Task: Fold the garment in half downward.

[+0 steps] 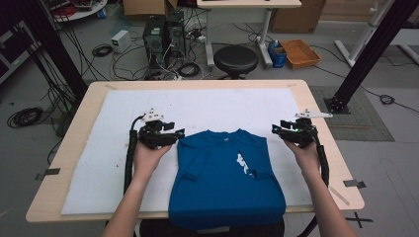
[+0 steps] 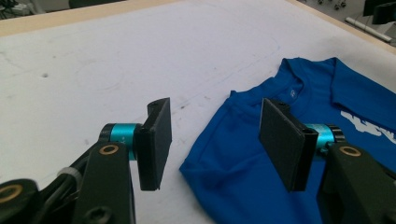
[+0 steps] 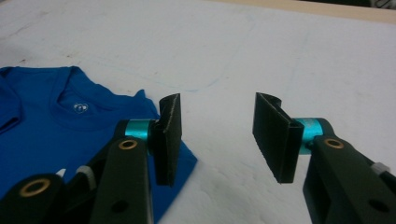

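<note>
Two tools, both spread and empty, flank my blue shirt [image 1: 227, 177] at lower centre of the surface [image 1: 89, 163]: left tool [image 1: 174, 134], right tool [image 1: 276, 129]. Soft, light, floppy cloth; I'd pinch its shoulder corners.

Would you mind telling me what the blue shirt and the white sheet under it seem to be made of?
The shirt looks like a smooth, thin knit with a matt finish, perhaps sports fabric: it folds softly and has a ribbed collar. The white sheet looks like felt or foam padding, matt and lightly scuffed; which one is unclear.
</note>
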